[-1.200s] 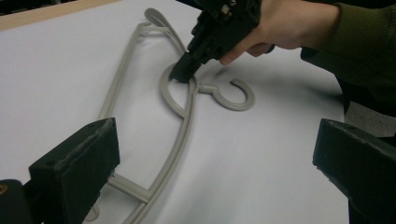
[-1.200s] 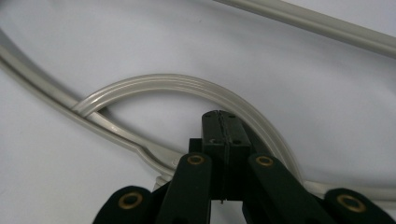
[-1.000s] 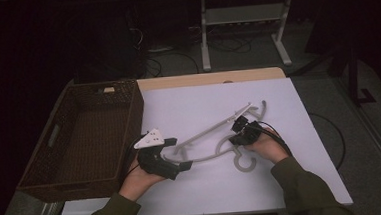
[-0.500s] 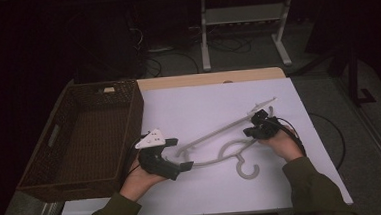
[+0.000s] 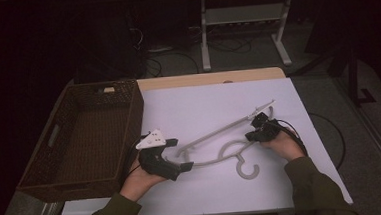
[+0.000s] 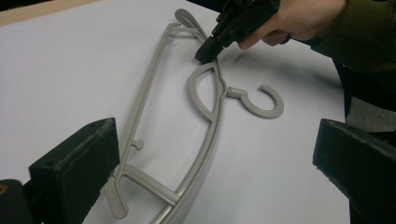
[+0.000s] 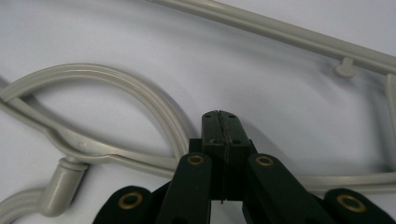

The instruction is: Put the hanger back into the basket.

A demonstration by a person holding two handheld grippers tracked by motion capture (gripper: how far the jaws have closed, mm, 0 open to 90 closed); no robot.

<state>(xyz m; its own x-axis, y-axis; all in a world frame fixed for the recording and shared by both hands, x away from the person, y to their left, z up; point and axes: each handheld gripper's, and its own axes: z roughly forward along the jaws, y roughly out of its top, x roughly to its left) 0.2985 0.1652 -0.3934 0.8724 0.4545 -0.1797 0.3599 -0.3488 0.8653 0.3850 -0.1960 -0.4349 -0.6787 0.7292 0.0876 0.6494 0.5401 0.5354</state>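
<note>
Looked down on a table [image 5: 213, 103] under a white sheet, with bare room across the far half and toward the far right corner. Noted a brown wicker basket [image 5: 50, 141] at the left edge, open-topped, with nothing visible inside. Found a grey plastic hanger [image 5: 215, 134] flat on the sheet near the front edge, its long bar slanting toward the right edge, its hook toward the front, well apart from the basket. Saw the left gripper [image 5: 181, 154] at the hanger's left end with fingers [image 6: 77, 168] spread wide to either side of that end, touching nothing. Saw the right gripper [image 5: 252, 133] at the top of the hanger's loop, fingers pressed together with nothing visible between them; could not tell whether touching the plastic or just above it. Judged the main risk a slip: closed fingers pushing down on smooth plastic over a smooth sheet, enough to skate the hanger off line before the left fingers closed. Judged a second risk a pinch on the thin end alone, letting the long hanger swing and catch the basket's near wall. Counted the right and far sides as the free room.
</note>
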